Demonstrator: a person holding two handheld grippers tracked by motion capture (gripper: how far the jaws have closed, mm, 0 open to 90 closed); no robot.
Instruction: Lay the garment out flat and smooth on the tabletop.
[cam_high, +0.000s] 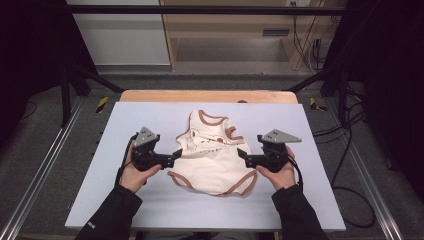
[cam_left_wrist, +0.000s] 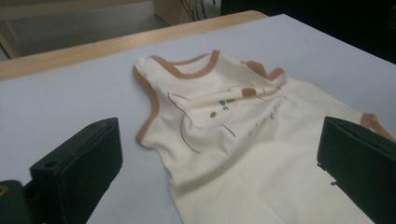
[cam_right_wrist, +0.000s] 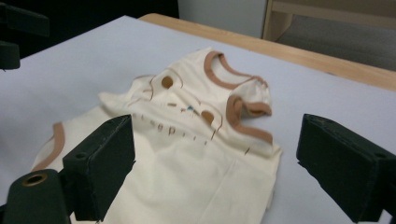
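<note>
Pale worktop (cam_high: 150, 200), frame centre: floppy baby bodysuit (cam_high: 212, 160). Both tongs (cam_high: 176, 154) (cam_high: 241, 154) released; I'd pinch the side seams.

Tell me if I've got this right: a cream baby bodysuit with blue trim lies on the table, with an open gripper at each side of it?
Nearly. The bodysuit has brown trim, not blue; the right gripper view shows it best. The rest holds: it lies on the table between the open left gripper and open right gripper.

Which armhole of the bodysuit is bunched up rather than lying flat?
The armhole on the right gripper's side: its brown trim is folded over. The armhole on the other side lies flat on the bodysuit.
</note>
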